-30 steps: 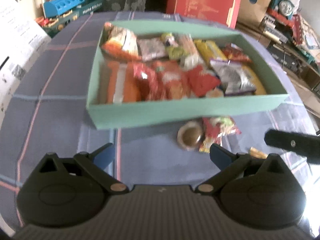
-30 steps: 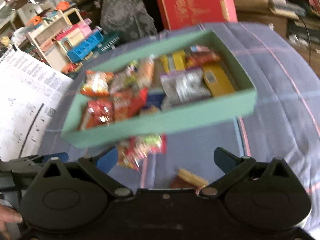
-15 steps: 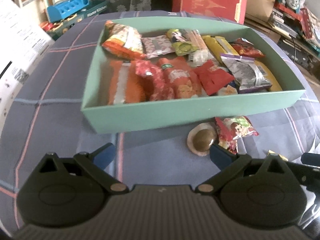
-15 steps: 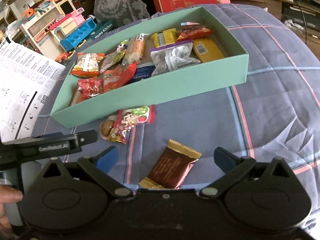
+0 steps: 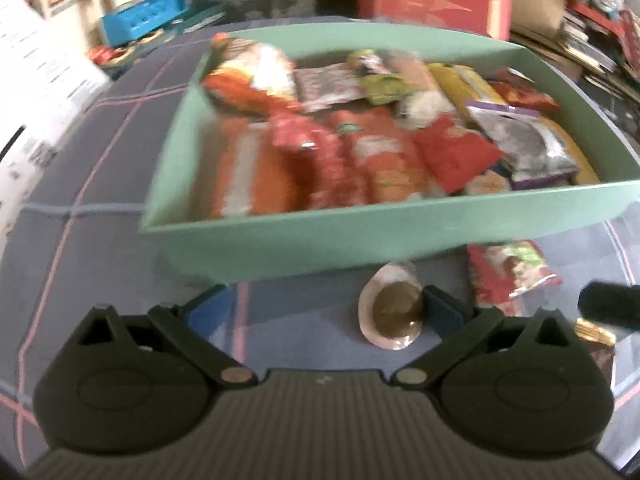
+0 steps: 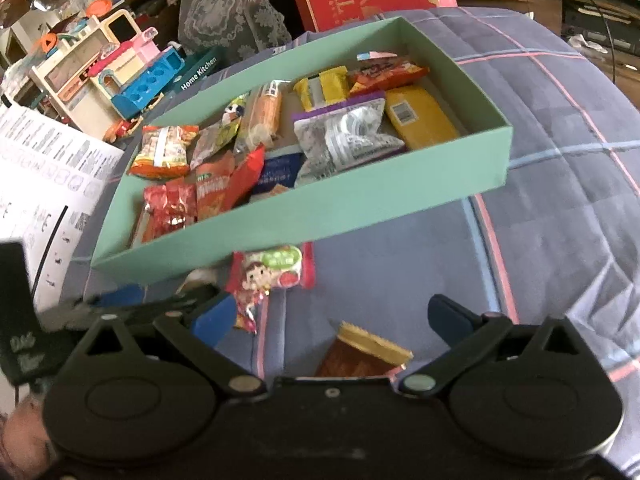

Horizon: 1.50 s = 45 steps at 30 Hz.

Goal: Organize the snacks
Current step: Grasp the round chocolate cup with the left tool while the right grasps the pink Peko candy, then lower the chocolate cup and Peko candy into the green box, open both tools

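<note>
We take the green box (image 6: 304, 216) as our landmark: it sits on the blue checked cloth (image 6: 560, 184) and is already well filled with packets, while three snacks lie loose on the cloth in front of its near wall. So we judge the task close to its end, with the step in hand being the pickup of these last strays.

Going left to right in front of the box: first the round clear-wrapped snack (image 5: 394, 312), just in front of the near wall. Our left gripper (image 5: 324, 310) stands spread wide with nothing between its fingers, and its right fingertip sits right beside this snack. To take it, we think the gripper must shift right until the snack lies between the fingers, then close gently, since the wrapper looks thin. Next comes the red and green candy bag (image 6: 276, 272), touching or nearly touching the box wall. Furthest from the wall lies the brown bar with gold ends (image 6: 364, 354), under our right gripper (image 6: 330, 316), which is also spread and holding nothing; it seems to need only a descent and a squeeze.

The left wrist view is blurred, yet it alone shows the round snack whole. The right wrist view is sharp, shows the bar plainly, and reveals the print on the candy bag
</note>
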Each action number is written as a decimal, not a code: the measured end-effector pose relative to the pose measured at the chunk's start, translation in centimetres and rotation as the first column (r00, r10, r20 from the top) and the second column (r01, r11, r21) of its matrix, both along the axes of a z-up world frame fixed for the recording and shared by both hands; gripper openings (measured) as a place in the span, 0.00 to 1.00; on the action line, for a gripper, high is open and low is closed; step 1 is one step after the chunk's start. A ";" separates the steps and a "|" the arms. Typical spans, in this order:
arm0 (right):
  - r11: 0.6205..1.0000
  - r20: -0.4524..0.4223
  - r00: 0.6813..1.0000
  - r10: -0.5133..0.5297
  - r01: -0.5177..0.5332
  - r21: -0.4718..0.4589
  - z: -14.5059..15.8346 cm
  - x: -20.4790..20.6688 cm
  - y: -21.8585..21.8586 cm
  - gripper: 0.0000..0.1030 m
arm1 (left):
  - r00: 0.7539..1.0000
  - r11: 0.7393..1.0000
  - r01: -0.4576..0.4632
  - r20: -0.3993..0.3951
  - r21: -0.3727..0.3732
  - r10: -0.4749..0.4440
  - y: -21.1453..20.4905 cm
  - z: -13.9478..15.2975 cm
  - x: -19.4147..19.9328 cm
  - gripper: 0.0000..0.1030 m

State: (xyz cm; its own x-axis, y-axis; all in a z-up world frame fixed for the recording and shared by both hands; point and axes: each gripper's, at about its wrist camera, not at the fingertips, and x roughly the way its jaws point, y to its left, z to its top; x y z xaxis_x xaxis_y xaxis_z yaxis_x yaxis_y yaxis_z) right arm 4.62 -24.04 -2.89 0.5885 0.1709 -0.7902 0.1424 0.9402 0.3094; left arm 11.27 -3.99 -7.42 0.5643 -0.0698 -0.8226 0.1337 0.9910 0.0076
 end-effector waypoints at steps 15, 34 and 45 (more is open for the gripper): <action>0.969 0.018 0.979 0.202 -0.197 -0.151 -1.3 4.2 5.7 0.54 | 1.000 1.000 -0.022 0.001 -0.004 0.022 2.3 0.0 -0.1 1.00; 0.996 0.018 0.996 0.084 -0.083 -0.026 -0.7 0.9 1.1 0.46 | 0.997 0.995 0.077 0.027 -0.064 -0.075 0.5 1.2 -2.0 0.29; 1.000 0.043 0.999 0.027 -0.027 -0.006 0.5 -1.3 -0.5 0.46 | 0.997 0.991 0.076 0.020 -0.106 -0.074 1.7 2.8 -4.0 0.29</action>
State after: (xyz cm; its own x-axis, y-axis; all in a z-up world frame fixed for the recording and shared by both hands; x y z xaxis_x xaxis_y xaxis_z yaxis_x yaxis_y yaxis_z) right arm 3.33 -24.52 -2.38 0.6176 0.1834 -0.7648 0.1032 0.9451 0.3100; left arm 7.25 -2.25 -4.64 0.5670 -0.1991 -0.7993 0.2081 0.9735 -0.0948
